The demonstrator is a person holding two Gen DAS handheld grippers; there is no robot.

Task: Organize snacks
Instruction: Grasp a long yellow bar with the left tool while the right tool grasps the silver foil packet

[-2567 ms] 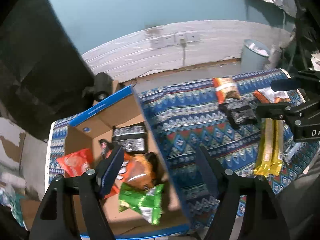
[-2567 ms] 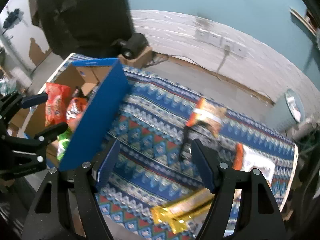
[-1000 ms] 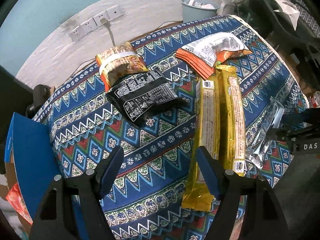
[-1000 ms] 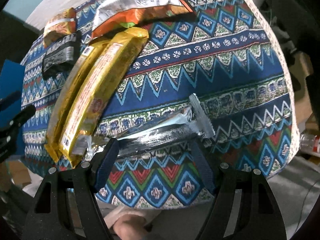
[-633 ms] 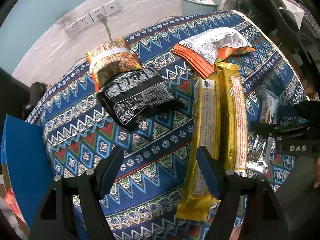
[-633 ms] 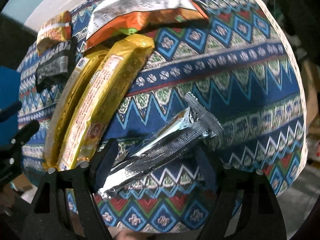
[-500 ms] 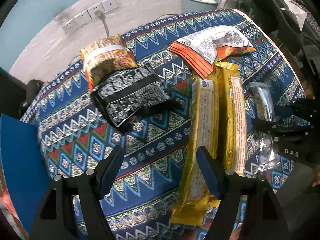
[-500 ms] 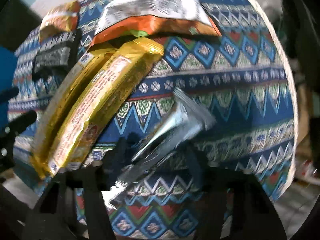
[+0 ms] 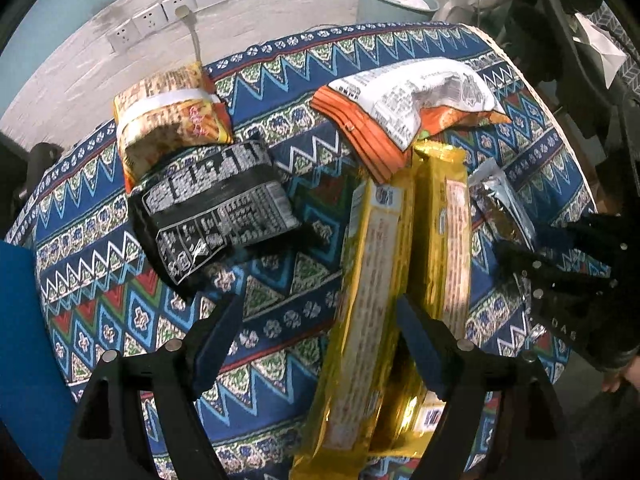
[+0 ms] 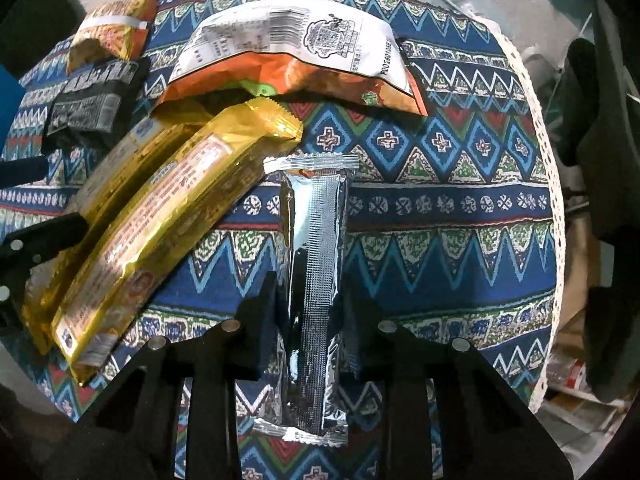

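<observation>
Snack bar in silver wrap (image 10: pixel 316 280) now sits clamped in my right gripper (image 10: pixel 308 312), just beside the gold packs (image 10: pixel 160 216); half a second ago it lay loose. My left gripper (image 9: pixel 316 340) hangs wide.

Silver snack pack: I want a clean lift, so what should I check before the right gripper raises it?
1. Right gripper shut on the silver snack pack: ok.
2. Pack centred between the fingers: ok.
3. Pack free of the gold packs: cannot tell, its top corner meets one.
4. Left gripper open, holding nothing: ok.
5. Left gripper apart from the pack: ok.
</observation>
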